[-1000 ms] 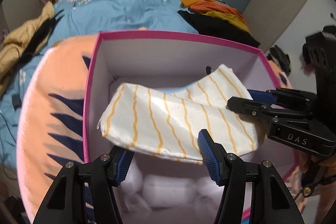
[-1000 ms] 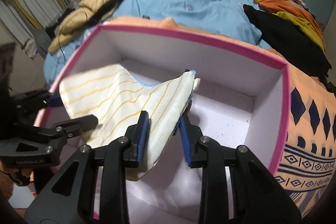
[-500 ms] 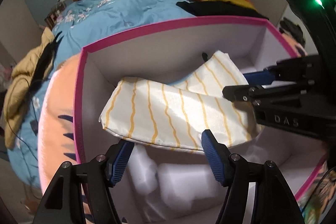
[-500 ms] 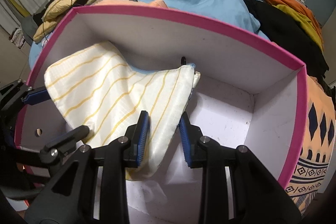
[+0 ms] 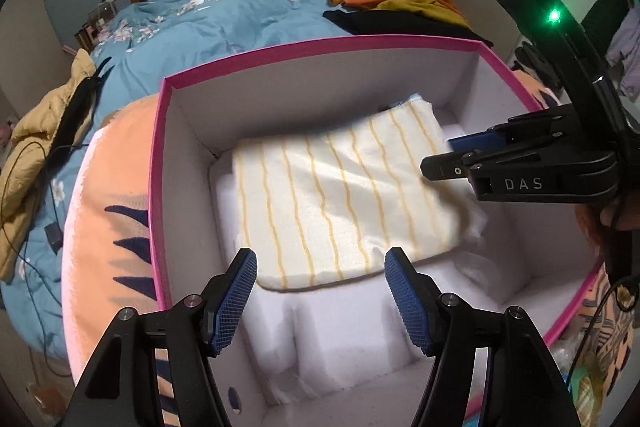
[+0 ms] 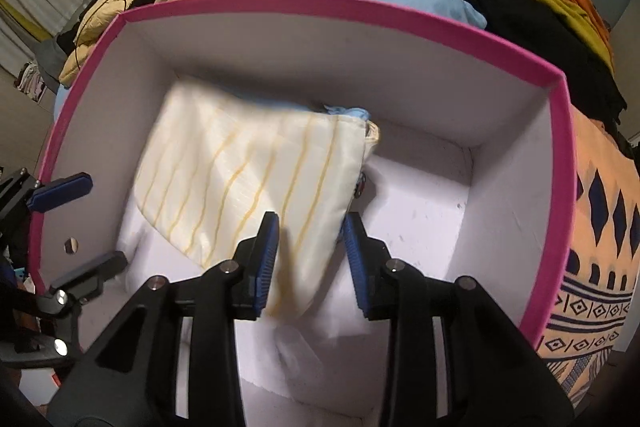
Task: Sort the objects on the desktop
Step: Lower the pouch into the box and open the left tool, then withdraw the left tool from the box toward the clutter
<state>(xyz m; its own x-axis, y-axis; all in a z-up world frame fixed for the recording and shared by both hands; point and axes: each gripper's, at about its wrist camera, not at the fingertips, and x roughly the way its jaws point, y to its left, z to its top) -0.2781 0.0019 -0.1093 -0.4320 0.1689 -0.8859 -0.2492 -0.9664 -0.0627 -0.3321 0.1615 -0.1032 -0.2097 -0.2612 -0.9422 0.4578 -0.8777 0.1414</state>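
A white pouch with yellow wavy stripes (image 5: pixel 340 195) lies inside the pink-rimmed white box (image 5: pixel 320 45), resting on white foam blocks (image 5: pixel 352 327). It looks motion-blurred in both views. My left gripper (image 5: pixel 320 291) is open just in front of the pouch's near edge, touching nothing. My right gripper (image 5: pixel 444 153) reaches in from the right, its tips at the pouch's right edge. In the right wrist view the pouch (image 6: pixel 240 179) has a corner lying loose between the parted pads of my right gripper (image 6: pixel 310 259). My left gripper (image 6: pixel 80 227) shows at the box's (image 6: pixel 360 11) left wall.
The box sits on an orange patterned cover (image 5: pixel 116 187) at the foot of a bed with a blue floral quilt (image 5: pixel 240 7). Orange and black clothes (image 5: pixel 392 7) lie at the bed's far right, a tan jacket (image 5: pixel 36 131) at its left. A person's hand (image 5: pixel 612 219) holds the right gripper.
The pouch has dropped from a lifted, tilted hold down onto the foam in the box. My right gripper's pads have parted a little. Both grippers have moved lower into the box.
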